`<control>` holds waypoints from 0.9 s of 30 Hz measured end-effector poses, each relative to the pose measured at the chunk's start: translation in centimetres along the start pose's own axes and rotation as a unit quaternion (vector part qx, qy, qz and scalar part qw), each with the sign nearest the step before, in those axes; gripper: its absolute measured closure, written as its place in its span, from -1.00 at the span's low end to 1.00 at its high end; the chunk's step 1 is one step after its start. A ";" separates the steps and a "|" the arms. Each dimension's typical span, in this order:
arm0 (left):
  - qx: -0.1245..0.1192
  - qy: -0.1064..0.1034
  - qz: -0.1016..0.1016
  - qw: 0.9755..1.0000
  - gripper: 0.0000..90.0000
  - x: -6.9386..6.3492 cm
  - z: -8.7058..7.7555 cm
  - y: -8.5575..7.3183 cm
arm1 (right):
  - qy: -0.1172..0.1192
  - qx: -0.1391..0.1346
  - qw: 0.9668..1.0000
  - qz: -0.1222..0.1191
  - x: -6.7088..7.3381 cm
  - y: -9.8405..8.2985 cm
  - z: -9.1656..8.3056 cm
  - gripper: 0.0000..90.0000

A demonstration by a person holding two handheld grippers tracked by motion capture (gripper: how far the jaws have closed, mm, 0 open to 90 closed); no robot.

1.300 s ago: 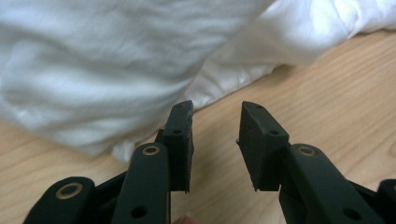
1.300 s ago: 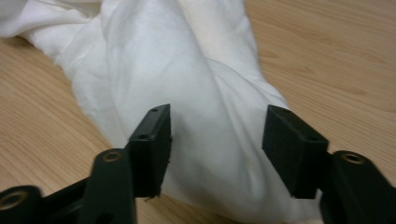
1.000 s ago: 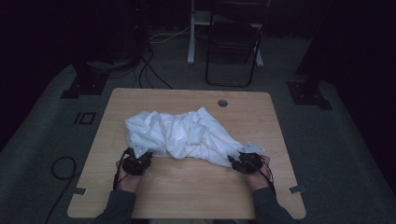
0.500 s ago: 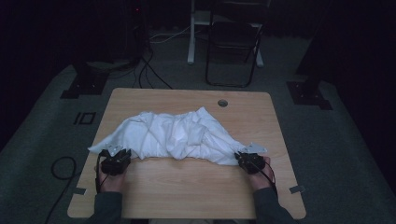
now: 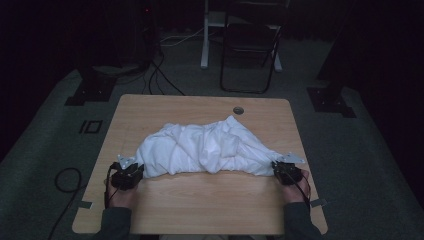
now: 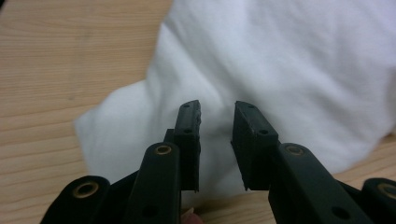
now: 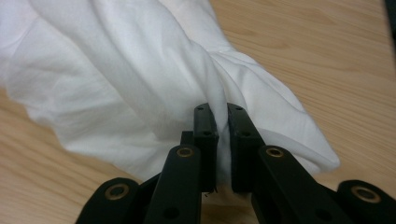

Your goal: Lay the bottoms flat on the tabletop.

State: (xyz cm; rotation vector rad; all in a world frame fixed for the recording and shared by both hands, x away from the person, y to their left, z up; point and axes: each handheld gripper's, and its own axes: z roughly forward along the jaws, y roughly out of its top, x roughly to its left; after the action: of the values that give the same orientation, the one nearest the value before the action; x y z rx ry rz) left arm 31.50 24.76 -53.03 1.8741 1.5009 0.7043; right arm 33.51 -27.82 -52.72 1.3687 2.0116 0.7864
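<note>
A: Two grippers, one at each end. The right gripper (image 7: pixel 218 116) has its jaws pinched together on a bunched fold at the right end of the cloth (image 7: pixel 140 70), with white fabric squeezed up between them. The left gripper (image 6: pixel 217 116) has its jaws apart with a clear gap, and the fabric lies beyond and beneath them, not held.

B: So the step in hand looks like taking hold of the left end?

A: That is my reading. In the high view the left gripper (image 5: pixel 127 174) sits just at the cloth's (image 5: pixel 210 147) left edge, and the right gripper (image 5: pixel 285 171) at its right tip. The cloth lies crumpled across the middle of the table (image 5: pixel 200 205), stretched roughly side to side.

B: How to do it well?

A: Push the open jaws forward until a single edge of fabric sits between them, not a thick wad, then close. Keep the right hold firm and low so the cloth does not drag. If too many layers are taken, spreading it later would likely be harder.
</note>
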 end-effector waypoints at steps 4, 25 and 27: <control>-0.009 -0.008 0.004 1.000 0.49 -0.5 -0.3 0.4 | 0.008 -0.007 1.000 0.014 -0.6 -0.1 -0.5 0.65; -0.039 -0.054 0.049 0.997 0.23 -4.4 -0.2 4.0 | 0.105 -0.063 0.992 -0.037 5.4 3.4 -0.2 0.37; -0.040 -0.060 0.057 0.996 0.22 -5.1 0.1 4.5 | 0.112 -0.064 0.991 -0.037 6.0 3.7 0.2 0.39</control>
State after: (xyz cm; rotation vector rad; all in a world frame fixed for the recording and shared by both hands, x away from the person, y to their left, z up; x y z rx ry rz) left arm 33.36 19.11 -49.84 1.9190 1.2807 0.6808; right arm 34.03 -21.06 -50.96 1.1715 2.1270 1.0560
